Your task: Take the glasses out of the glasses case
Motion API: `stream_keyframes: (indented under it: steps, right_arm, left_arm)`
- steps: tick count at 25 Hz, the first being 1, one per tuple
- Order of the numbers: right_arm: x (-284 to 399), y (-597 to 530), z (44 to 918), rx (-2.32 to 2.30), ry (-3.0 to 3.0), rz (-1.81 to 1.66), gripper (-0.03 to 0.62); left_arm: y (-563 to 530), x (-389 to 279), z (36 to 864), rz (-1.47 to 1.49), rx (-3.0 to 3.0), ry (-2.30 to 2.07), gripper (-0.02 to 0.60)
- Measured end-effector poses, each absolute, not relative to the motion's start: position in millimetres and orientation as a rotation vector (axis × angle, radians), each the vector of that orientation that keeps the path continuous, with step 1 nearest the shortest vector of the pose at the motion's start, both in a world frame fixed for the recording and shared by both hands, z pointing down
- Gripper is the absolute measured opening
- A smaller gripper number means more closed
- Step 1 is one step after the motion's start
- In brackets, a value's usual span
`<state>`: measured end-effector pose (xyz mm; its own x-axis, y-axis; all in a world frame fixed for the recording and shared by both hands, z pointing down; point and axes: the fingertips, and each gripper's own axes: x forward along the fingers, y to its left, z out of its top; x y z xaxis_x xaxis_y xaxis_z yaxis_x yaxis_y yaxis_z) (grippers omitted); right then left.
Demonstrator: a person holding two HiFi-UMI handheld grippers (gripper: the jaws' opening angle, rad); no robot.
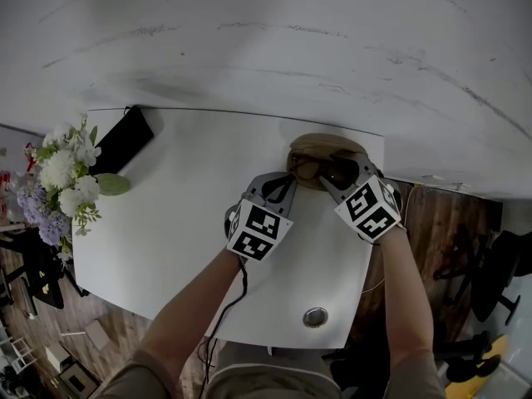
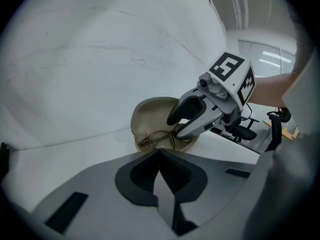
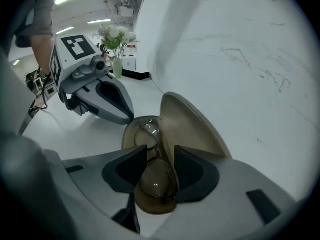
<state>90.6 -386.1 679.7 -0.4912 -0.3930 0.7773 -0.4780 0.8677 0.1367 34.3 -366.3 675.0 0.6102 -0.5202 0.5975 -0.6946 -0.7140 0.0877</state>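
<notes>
At far edge of table (image 1: 183, 223): glasses case (image 3: 192, 129) lay open.
Glasses (image 3: 155, 181): lay inside the case.
Right tongs (image 3: 160, 156): stood apart, straddling one lens.
Left tongs (image 2: 159, 152): were together, empty, near the case.

No readable text, brand or number anywhere, cube markers (image 1: 259, 231) are patterns only

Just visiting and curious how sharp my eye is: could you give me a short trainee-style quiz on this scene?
1. True or false: the glasses lie inside the open glasses case.
2. Which tool has them between its open jaws? A) left tool B) right tool
3. Fill in: in the head view, the flowers stand at the table's ___ end.
Key: 1 true; 2 B; 3 left.
</notes>
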Motion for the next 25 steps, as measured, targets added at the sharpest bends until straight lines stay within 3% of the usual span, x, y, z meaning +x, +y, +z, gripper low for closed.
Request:
stream_keyframes:
  steps: [11, 20, 25]
  right_arm:
    - [80.0, -378.8, 691.3, 0.47, -2.095, 0.139, 0.153]
    - [73.1, -366.5, 674.3, 0.448, -2.109, 0.256, 0.067]
    - [70.7, -353.5, 685.3, 0.417, -2.038, 0.267, 0.063]
  left_arm:
    - [-365.9, 34.4, 674.9, 0.784, 2.526, -0.989, 0.017]
    - [-367.3, 31.8, 675.3, 0.787, 2.517, -1.028, 0.017]
    - [-365.9, 31.9, 676.6, 0.802, 2.509, -1.051, 0.017]
